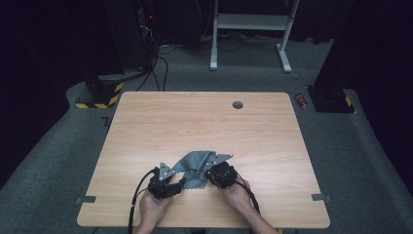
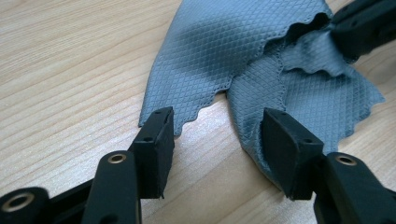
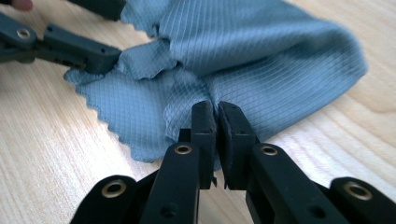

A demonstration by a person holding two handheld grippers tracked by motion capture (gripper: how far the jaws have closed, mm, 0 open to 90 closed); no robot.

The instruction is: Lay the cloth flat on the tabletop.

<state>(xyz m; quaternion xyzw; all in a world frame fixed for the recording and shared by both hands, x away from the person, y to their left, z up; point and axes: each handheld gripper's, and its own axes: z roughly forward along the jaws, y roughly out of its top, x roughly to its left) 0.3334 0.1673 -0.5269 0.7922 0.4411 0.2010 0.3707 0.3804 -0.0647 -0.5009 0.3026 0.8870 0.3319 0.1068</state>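
Observation:
A grey-blue cloth (image 1: 196, 161) with scalloped edges lies rumpled and partly folded over near the front of the wooden table (image 1: 204, 122). In the left gripper view, my left gripper (image 2: 218, 137) stands open low over the table, one pad (image 2: 156, 137) at a cloth corner and the other pad (image 2: 289, 149) on the cloth (image 2: 215, 46); nothing is pinched. My right gripper (image 3: 217, 119) is shut on a bunched fold of the cloth (image 3: 261, 51). From above, the left gripper (image 1: 181, 182) and right gripper (image 1: 208, 172) flank the cloth's near edge.
A round cable hole (image 1: 237, 105) sits near the table's far edge. Beyond the table stand a white desk frame (image 1: 251, 22) and a yellow-and-black striped base (image 1: 100, 95). Bare wood extends behind and beside the cloth.

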